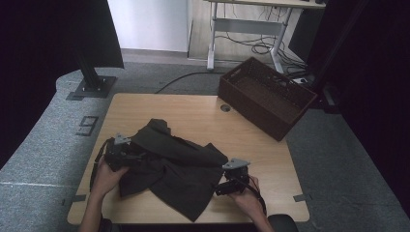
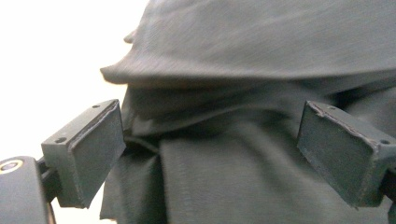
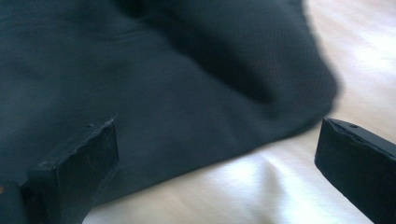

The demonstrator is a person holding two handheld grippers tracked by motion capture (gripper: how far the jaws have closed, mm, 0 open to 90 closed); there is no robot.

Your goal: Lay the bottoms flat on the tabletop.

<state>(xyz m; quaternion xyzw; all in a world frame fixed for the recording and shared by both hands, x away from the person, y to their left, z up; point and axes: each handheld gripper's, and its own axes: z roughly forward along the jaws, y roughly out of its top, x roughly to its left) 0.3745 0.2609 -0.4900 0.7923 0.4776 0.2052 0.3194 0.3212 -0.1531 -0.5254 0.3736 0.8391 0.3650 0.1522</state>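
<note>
On the table (image 1: 270,159), largest first: a dark cloth (image 1: 176,166) lies rumpled and partly folded across the near middle. Beyond the cloth, at the table's far right corner, sits a brown basket (image 1: 266,96), well apart from it. At the cloth's left edge, the left gripper (image 1: 126,153) has its jaws spread wide, folds between them but not pinched. At the cloth's right edge, the right gripper (image 1: 227,186) likewise stands wide open, holding nothing, one jaw over the cloth and the other over bare wood.
</note>
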